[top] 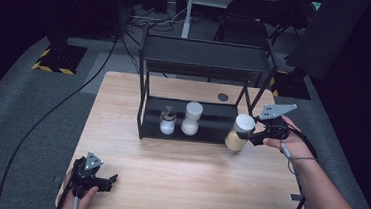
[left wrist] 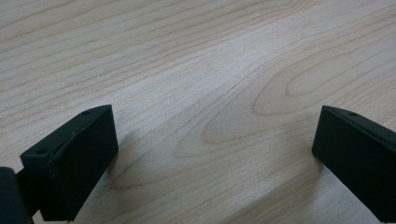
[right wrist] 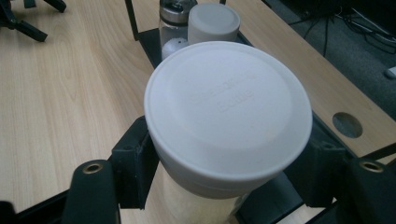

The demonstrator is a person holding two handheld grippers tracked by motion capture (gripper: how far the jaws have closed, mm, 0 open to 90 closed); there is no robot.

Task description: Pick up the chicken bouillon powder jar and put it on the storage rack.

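A clear jar (top: pixel 240 132) with a white lid and yellowish contents hangs tilted above the table, just in front of the black rack's right front post. My right gripper (top: pixel 249 134) is shut on it just under the lid. In the right gripper view the white lid (right wrist: pixel 229 112) sits between the two black jaws of the right gripper (right wrist: pixel 229 179). My left gripper (top: pixel 104 181) rests at the table's front left corner, open. In the left gripper view the left gripper (left wrist: pixel 215 154) has only bare wood between its jaws.
A black two-level rack (top: pixel 204 61) stands at the back of the wooden table (top: pixel 193 175). Its lower shelf holds a glass shaker (top: pixel 167 121) with a metal cap and a white-lidded jar (top: pixel 191 119). A round cable hole (top: pixel 222 96) lies behind the rack.
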